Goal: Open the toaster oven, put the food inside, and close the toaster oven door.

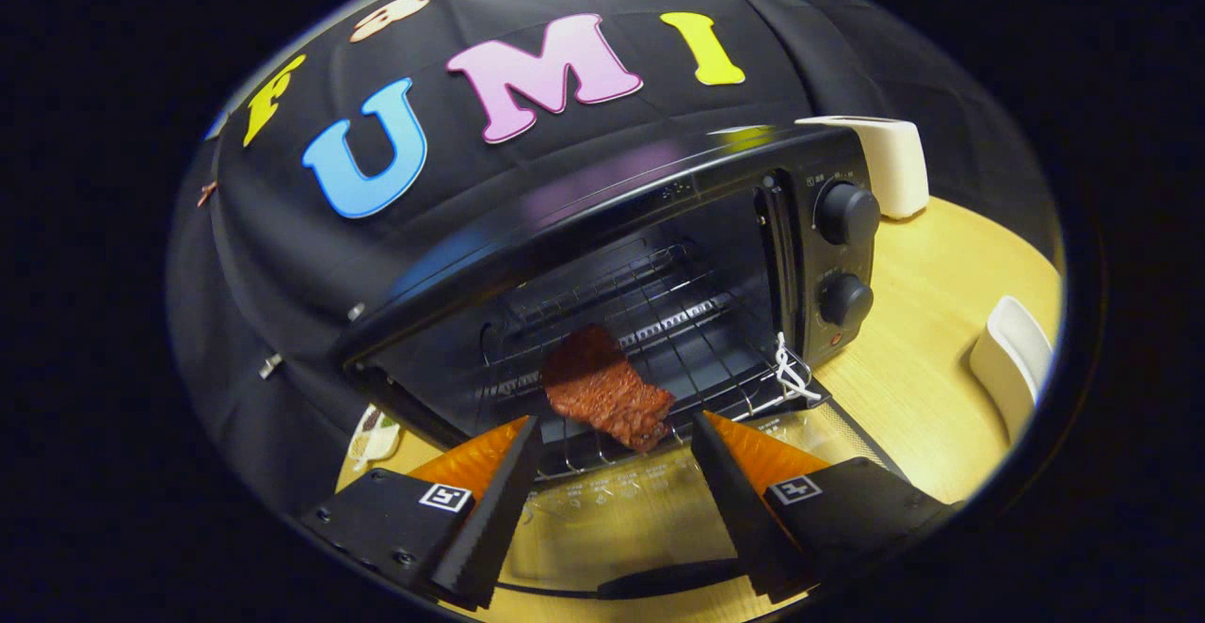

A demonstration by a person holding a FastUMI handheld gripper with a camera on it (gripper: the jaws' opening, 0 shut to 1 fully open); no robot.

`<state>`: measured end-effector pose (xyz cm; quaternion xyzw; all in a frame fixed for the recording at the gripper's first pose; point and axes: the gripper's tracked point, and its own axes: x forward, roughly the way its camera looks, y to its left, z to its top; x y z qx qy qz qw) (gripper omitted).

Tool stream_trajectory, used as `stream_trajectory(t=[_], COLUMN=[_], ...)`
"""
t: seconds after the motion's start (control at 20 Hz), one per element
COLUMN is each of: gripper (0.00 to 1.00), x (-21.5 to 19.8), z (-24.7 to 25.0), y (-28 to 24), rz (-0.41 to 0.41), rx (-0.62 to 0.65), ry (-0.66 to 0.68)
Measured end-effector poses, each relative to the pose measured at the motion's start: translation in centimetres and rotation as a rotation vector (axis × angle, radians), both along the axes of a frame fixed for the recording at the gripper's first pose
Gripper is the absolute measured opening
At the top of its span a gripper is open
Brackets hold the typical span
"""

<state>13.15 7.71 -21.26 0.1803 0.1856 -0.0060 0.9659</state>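
Note:
A black toaster oven (pixel 659 256) stands on the wooden table with its glass door (pixel 659 510) swung down flat under my fingers. A reddish-brown slab of meat (pixel 607 388) lies on the front part of the wire rack (pixel 678 322) inside the oven. My gripper (pixel 617 435) is open, just in front of the rack, and its fingertips flank the near end of the meat without pressing on it. A white string (pixel 789 371) hangs at the rack's right front corner.
Two knobs (pixel 845 256) sit on the oven's right panel. A white appliance (pixel 885 162) stands behind the oven at the right, and a white dish (pixel 1012 359) sits on the table (pixel 923 350) to the right. A small patterned plate (pixel 375 435) peeks out left of the door.

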Motion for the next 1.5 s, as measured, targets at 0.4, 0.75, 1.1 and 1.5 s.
stream_trajectory(t=[0.4, 0.75, 1.1, 1.5], gripper=[0.98, 0.98, 0.97, 0.97], x=[-5.7, -11.6, -13.3, -10.4], z=[-1.5, -2.9, -8.1, -9.5], y=[-2.4, -2.7, -3.3, -3.6], rz=[0.057, 0.199, 0.225, 0.24], rx=[-0.268, -0.38, -0.359, -0.375], ry=[0.175, 0.257, 0.444, 0.425])
